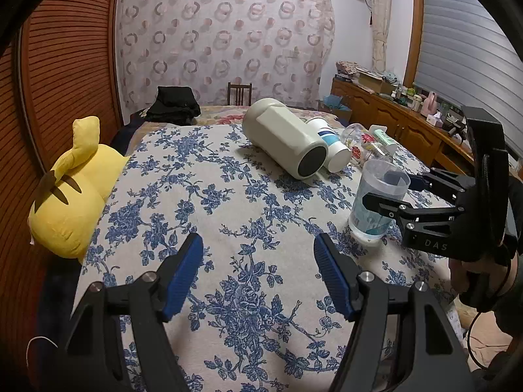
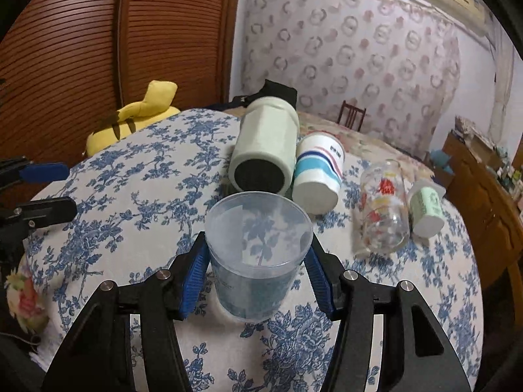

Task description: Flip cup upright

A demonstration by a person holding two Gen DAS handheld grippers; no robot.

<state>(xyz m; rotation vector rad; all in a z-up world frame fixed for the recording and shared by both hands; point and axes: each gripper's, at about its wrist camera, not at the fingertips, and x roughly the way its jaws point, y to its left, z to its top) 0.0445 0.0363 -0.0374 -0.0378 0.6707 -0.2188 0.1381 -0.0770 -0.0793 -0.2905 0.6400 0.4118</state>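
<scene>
The clear cup (image 2: pixel 258 254) stands upright, mouth up, on the blue-flowered cloth (image 2: pixel 130 215), between the blue pads (image 2: pixel 193 277) of the right gripper (image 2: pixel 256 271). The pads sit at its sides just under the rim; whether they press the wall or only flank it is hard to tell. The left gripper (image 1: pixel 258 277) hangs wide apart over bare cloth, well to the cup's left, holding nothing.

Behind the cup four things lie on their sides in a row: a pale flask (image 2: pixel 264 147), dark end toward the camera, just behind the rim; touching it, a white cup with blue stripes (image 2: pixel 318 173); then a printed glass (image 2: pixel 385 209); then a small green-labelled pot (image 2: pixel 426 209). A yellow plush (image 1: pixel 68 189) lies at the cloth's far left edge, beside the slatted door (image 1: pixel 65 65).

The cup's foot is hidden by the gripper in the right view, and the glass's print is blurred.
</scene>
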